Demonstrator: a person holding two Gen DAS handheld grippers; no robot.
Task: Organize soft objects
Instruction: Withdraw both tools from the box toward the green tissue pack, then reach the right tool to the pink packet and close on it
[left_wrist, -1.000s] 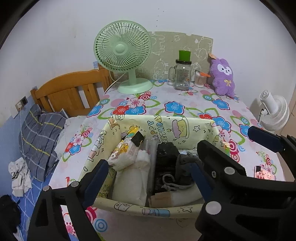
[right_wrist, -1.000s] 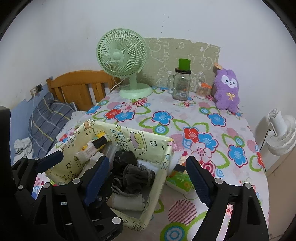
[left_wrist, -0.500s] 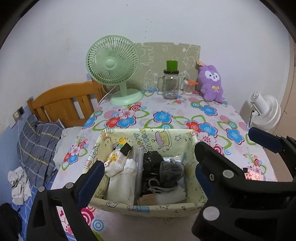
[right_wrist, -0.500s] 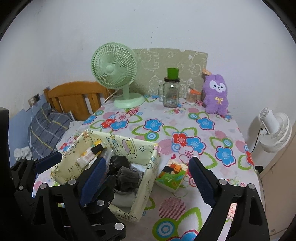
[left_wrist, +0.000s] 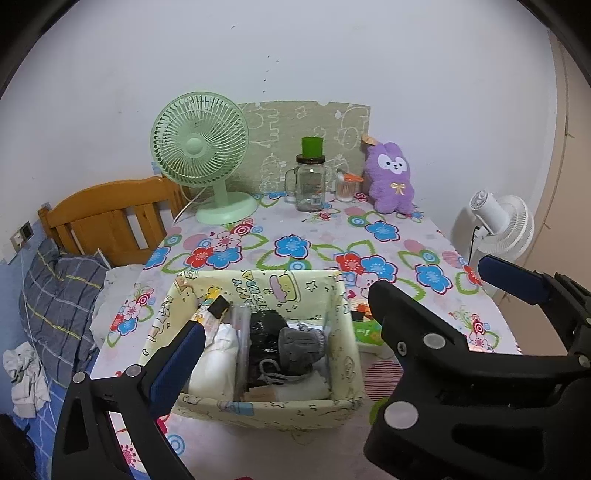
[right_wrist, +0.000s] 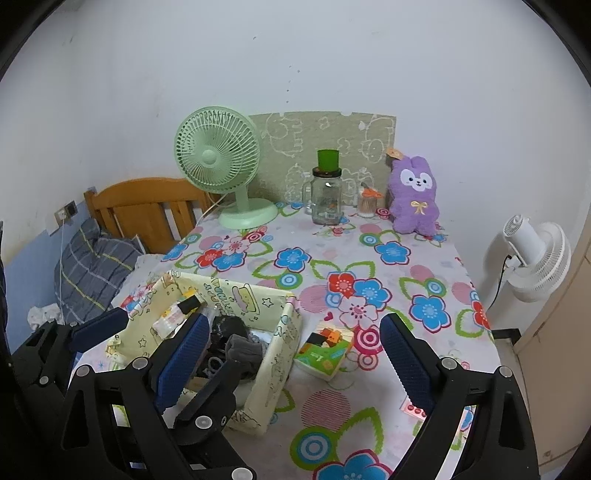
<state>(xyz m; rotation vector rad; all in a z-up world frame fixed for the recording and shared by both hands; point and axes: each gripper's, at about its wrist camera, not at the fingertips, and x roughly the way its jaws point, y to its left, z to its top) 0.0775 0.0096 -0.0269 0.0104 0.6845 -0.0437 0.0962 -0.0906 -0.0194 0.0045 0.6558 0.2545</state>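
A pale yellow fabric basket (left_wrist: 258, 404) (right_wrist: 275, 363) with cartoon print stands on the flowered table near its front edge. It holds a grey sock (left_wrist: 301, 343) (right_wrist: 243, 350), black items, white cloth (left_wrist: 216, 363) and a small packet. A purple plush rabbit (left_wrist: 391, 182) (right_wrist: 415, 195) sits at the table's far right, against the wall. My left gripper (left_wrist: 284, 350) is open and empty above the basket. My right gripper (right_wrist: 291, 354) is open and empty, above the basket's right side and a green tissue pack (right_wrist: 325, 350).
A green desk fan (left_wrist: 207, 155) (right_wrist: 221, 162), a glass jar with a green cap (left_wrist: 310, 181) (right_wrist: 327, 195) and a small toothpick jar (left_wrist: 345, 186) stand at the back. A white fan (right_wrist: 532, 254) stands off the table's right. A bed with a wooden headboard (left_wrist: 107, 218) lies left.
Both grippers have pulled back and up from the basket. The basket and table look smaller and farther away. The tissue pack beside the basket has come into full view.
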